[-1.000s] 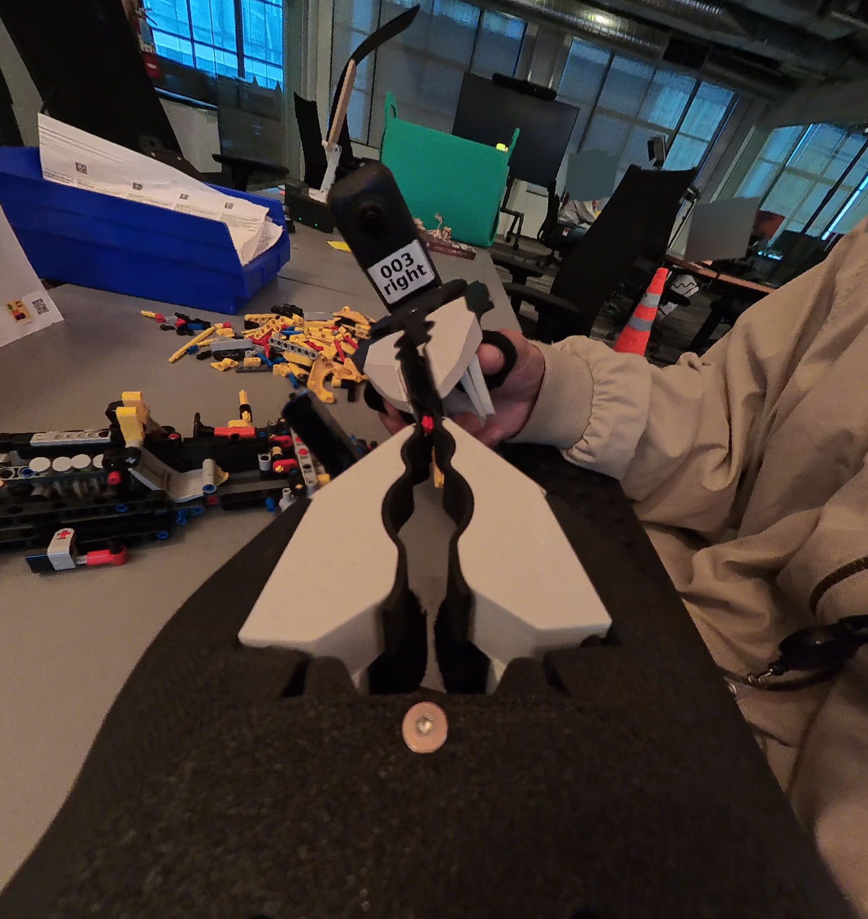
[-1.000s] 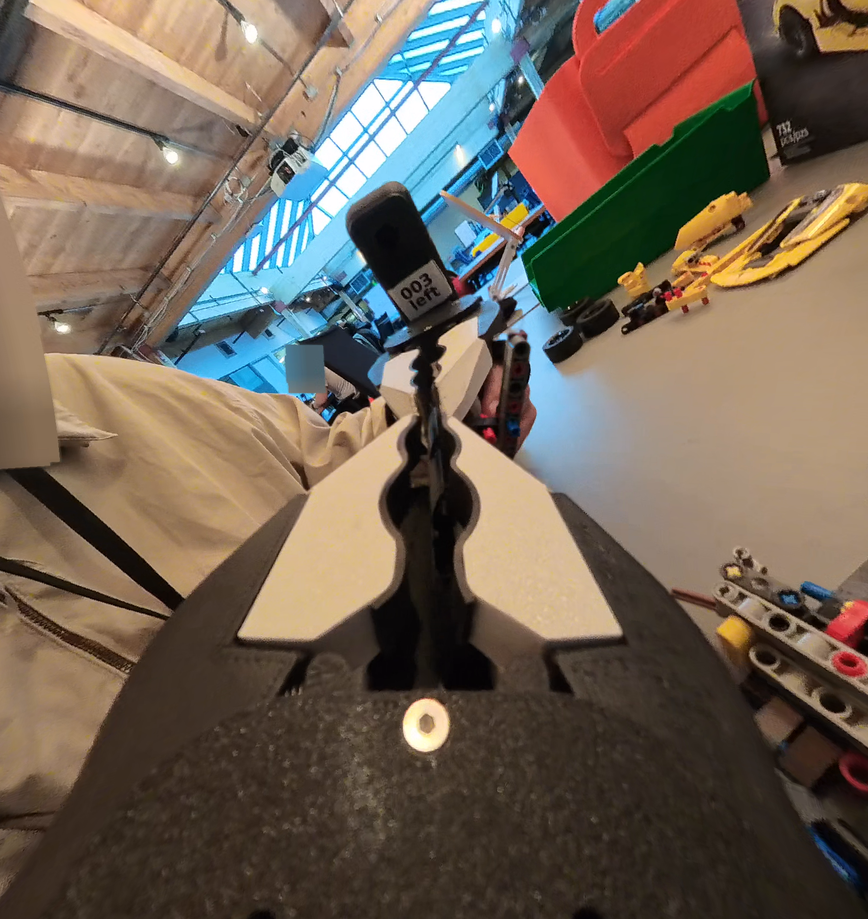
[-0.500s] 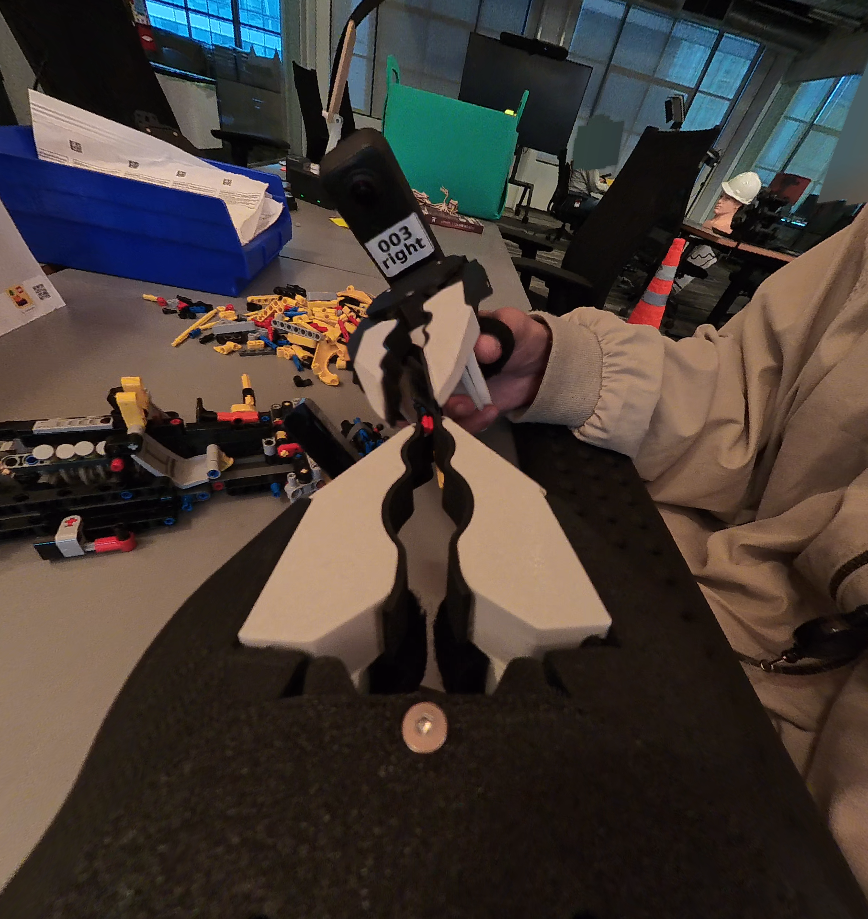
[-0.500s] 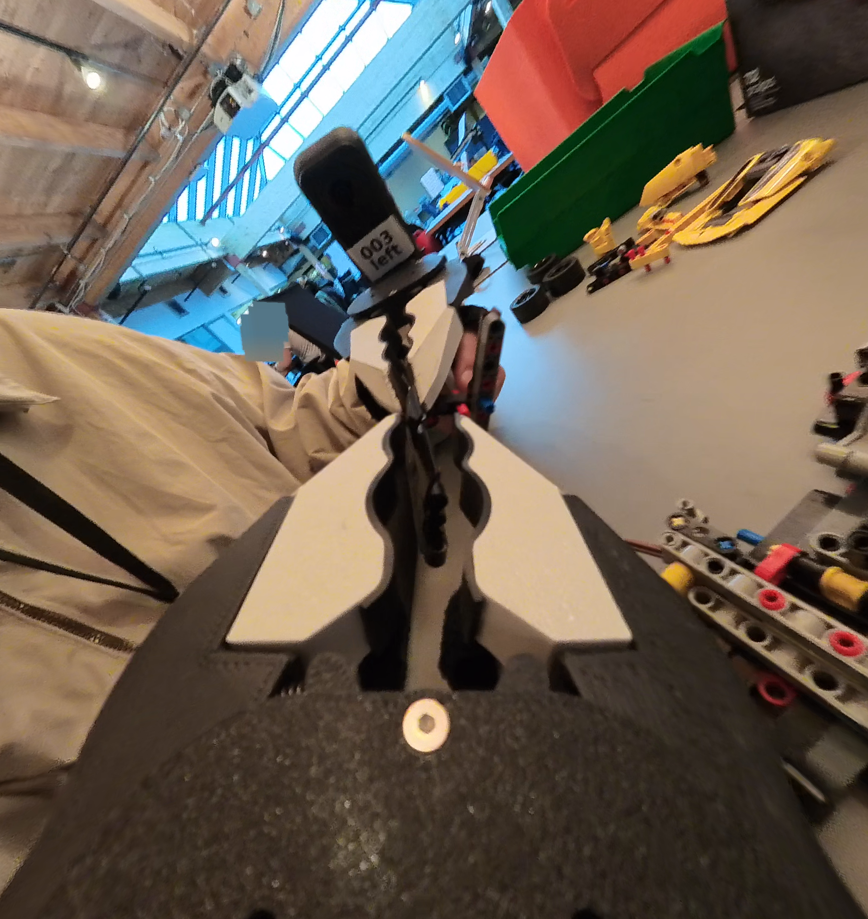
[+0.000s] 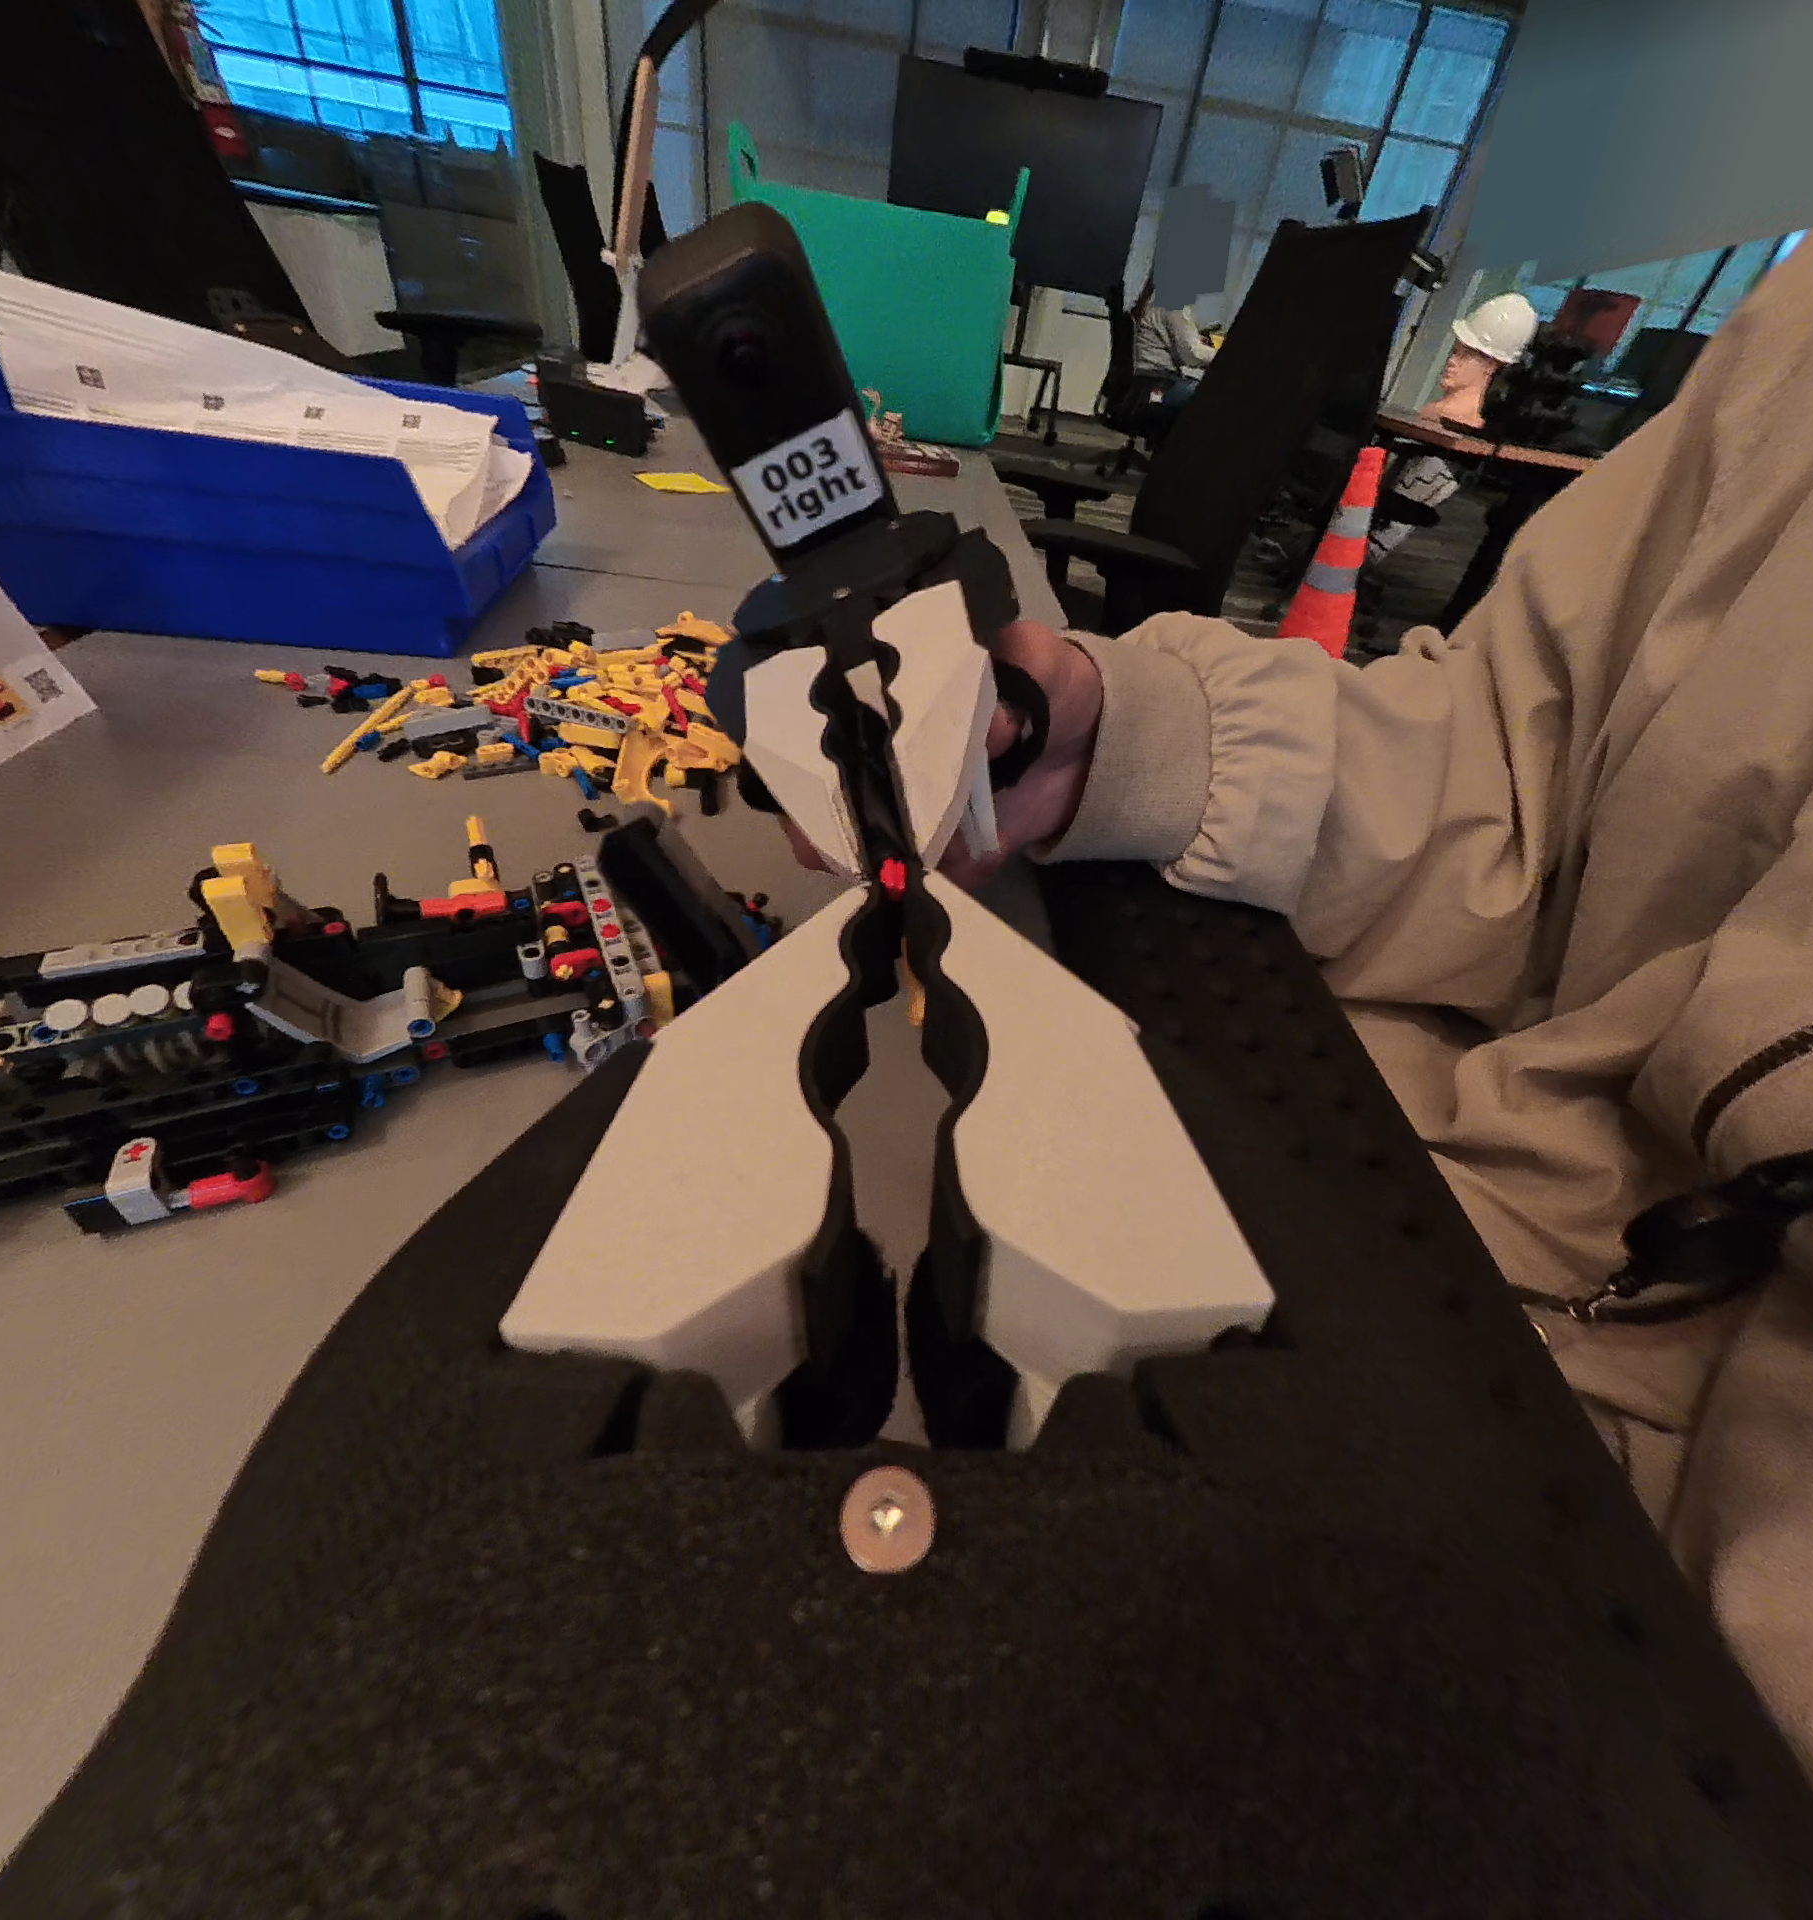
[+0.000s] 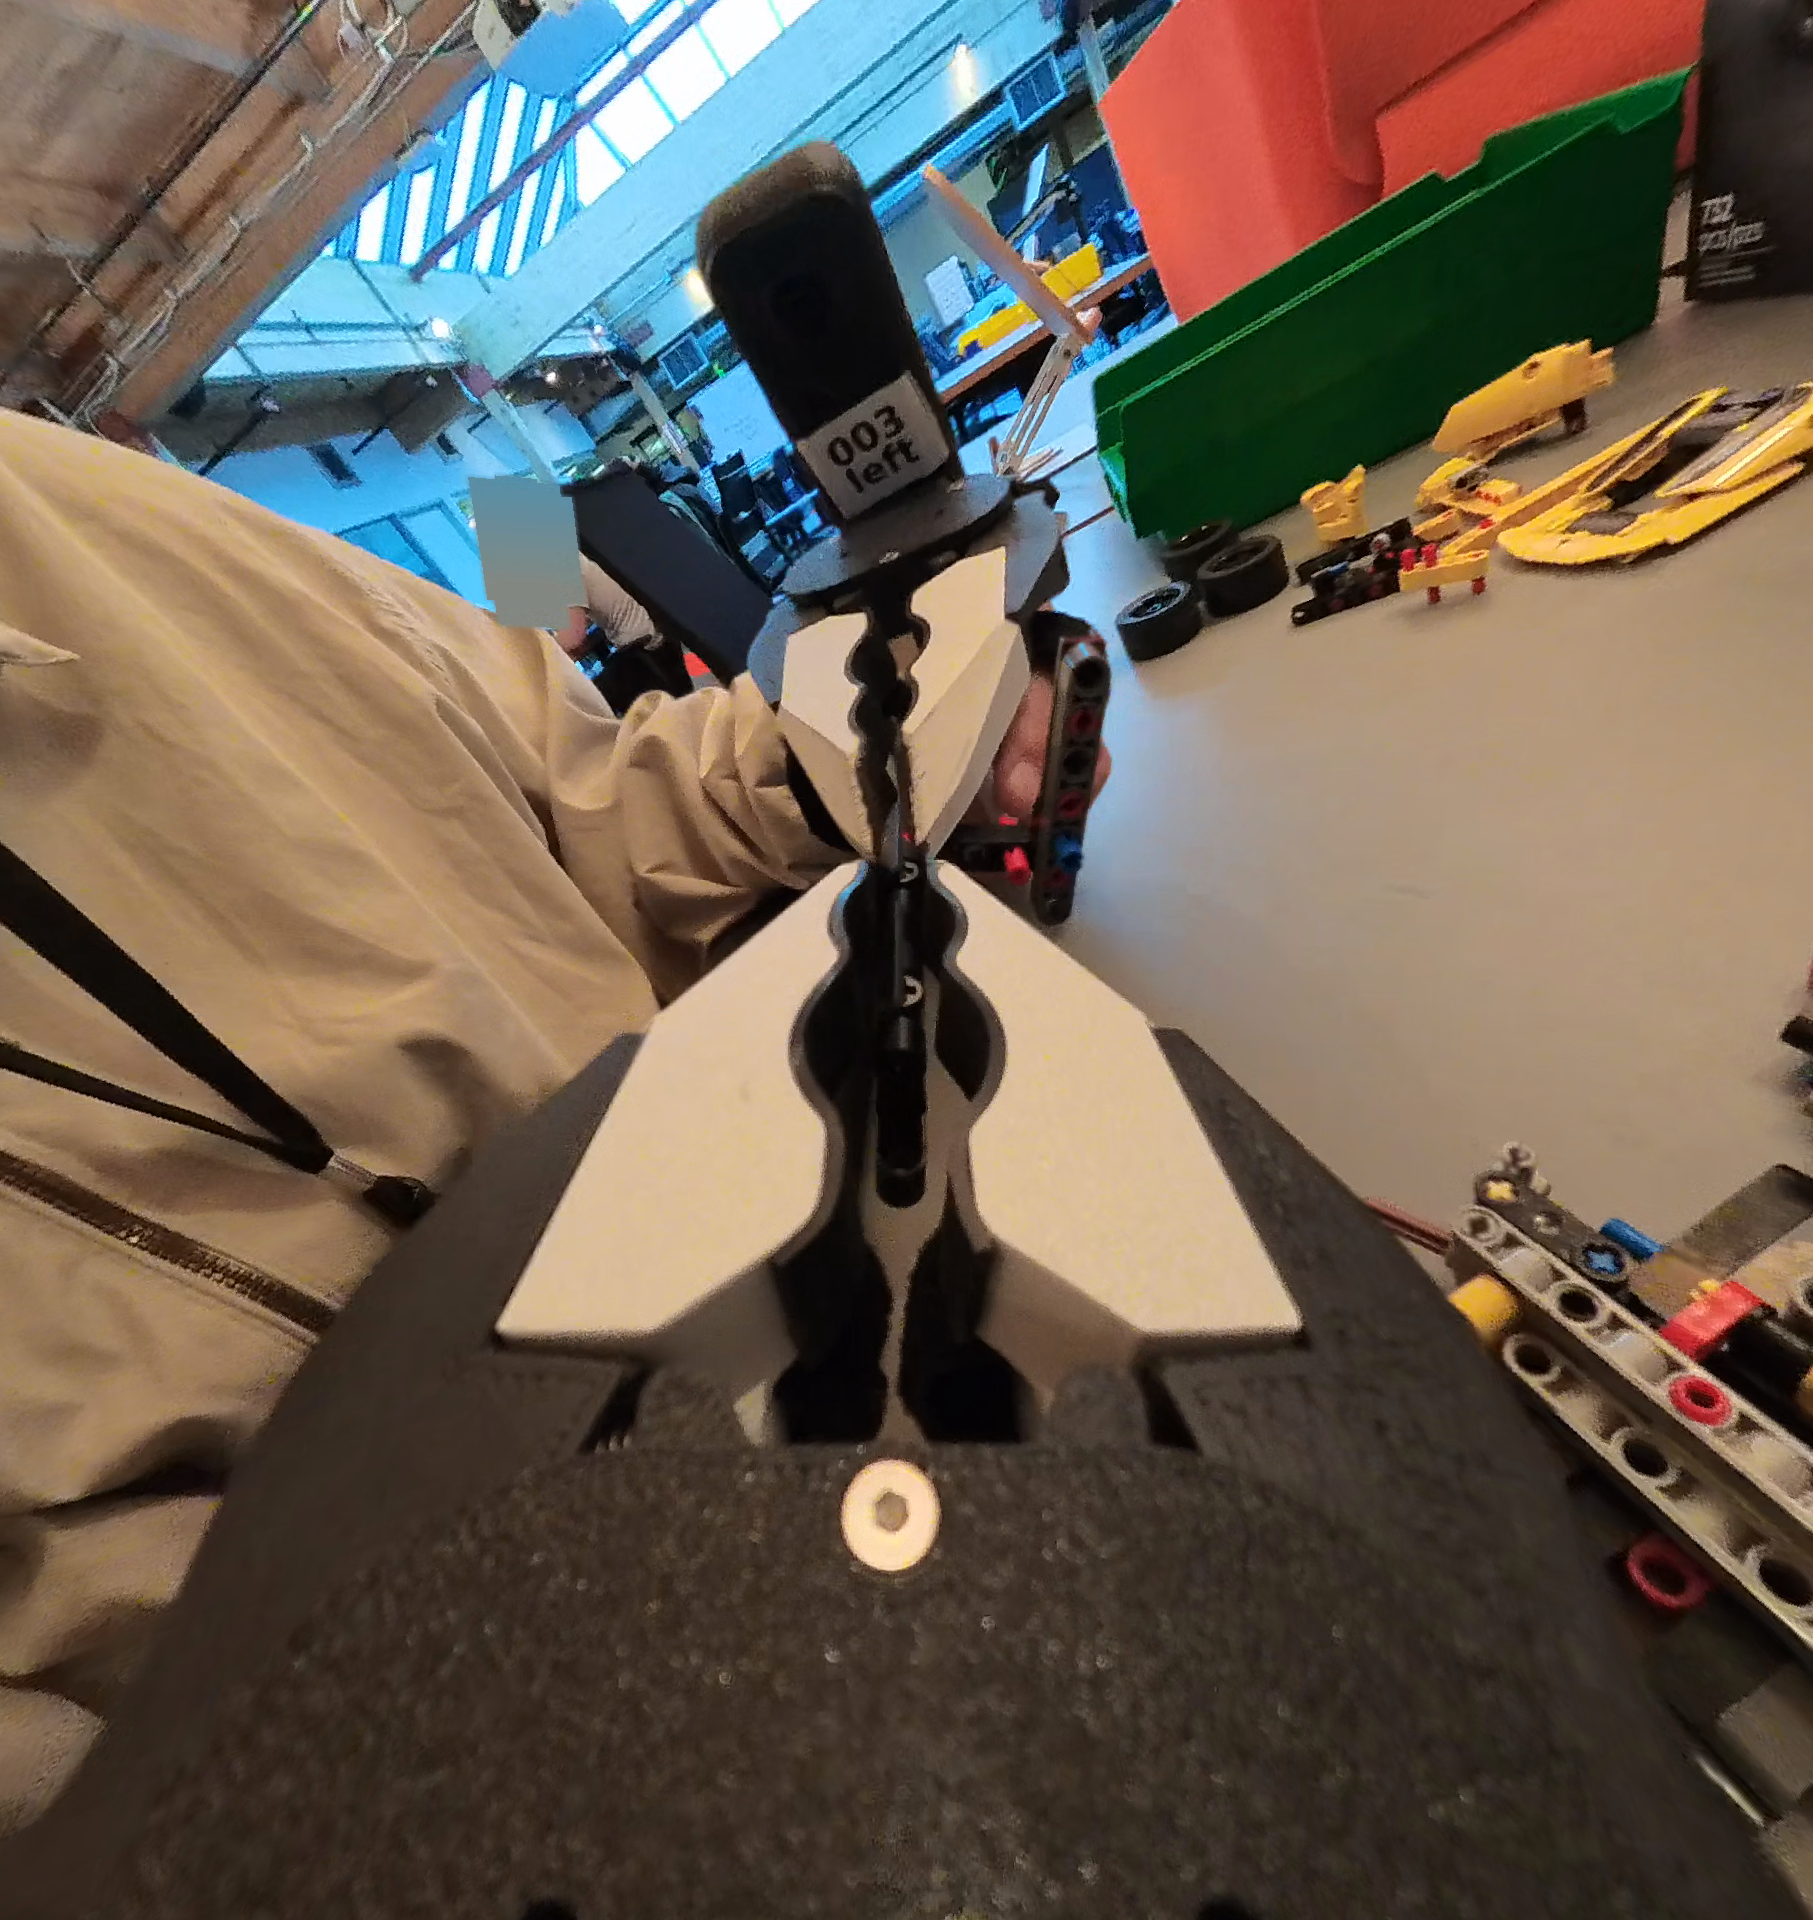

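Tip to tip, both grippers meet mid-frame: the left gripper (image 5: 897, 935) has its jaws nearly closed on a small red-and-yellow piece (image 5: 894, 878), and the right gripper (image 6: 897, 883) clamps a thin black beam (image 6: 900, 1039). Three loose black wheels (image 6: 1208, 582) on the counter (image 6: 1401, 831) show only in the right wrist view; one blue bin (image 5: 258, 520) only in the left.

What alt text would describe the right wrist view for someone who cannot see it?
Two handheld grippers meet tip to tip: the right gripper pinches a thin black brick rod, facing the left gripper held by a beige-sleeved person. Yellow car parts and a green bin sit on the grey table.
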{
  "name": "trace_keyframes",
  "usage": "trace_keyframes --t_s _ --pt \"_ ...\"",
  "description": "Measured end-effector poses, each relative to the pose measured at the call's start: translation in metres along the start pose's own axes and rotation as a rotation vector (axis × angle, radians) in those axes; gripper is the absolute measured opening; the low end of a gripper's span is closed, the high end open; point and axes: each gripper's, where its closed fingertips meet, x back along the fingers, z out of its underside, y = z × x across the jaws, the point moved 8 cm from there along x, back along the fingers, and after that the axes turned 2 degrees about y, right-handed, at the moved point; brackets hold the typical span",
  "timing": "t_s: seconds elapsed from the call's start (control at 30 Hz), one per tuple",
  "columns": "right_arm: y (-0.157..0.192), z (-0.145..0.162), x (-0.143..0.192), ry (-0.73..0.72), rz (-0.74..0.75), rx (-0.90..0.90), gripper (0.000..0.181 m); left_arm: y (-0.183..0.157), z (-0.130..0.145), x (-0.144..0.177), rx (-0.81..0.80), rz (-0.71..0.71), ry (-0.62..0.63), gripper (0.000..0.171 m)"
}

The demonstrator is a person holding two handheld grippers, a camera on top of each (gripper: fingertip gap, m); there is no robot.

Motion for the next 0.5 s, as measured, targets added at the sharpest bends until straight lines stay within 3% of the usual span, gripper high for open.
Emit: trace_keyframes --t_s 0.3,0.33,0.4,0.43,0.5 --pt "0.003 -0.003 0.003 0.024 0.011 0.037 0.005 -0.001 -0.003 0.006 -0.032 0.0 -0.024 0.001" --pt "-0.003 -0.006 0.02 -0.022 0.067 0.014 0.006 0.004 -0.009 0.021 -0.009 -0.025 -0.102 0.0" --pt "-0.009 -0.018 0.083 -0.261 0.106 -0.028 0.004 0.025 -0.023 0.073 0.071 -0.114 -0.319 0.0" --pt "-0.008 -0.019 0.097 -0.295 0.13 -0.018 0.005 0.033 -0.025 0.085 0.092 -0.15 -0.372 0.0" --pt "-0.012 -0.014 0.089 -0.251 0.126 -0.036 0.005 0.033 -0.022 0.069 0.107 -0.128 -0.3 0.0"
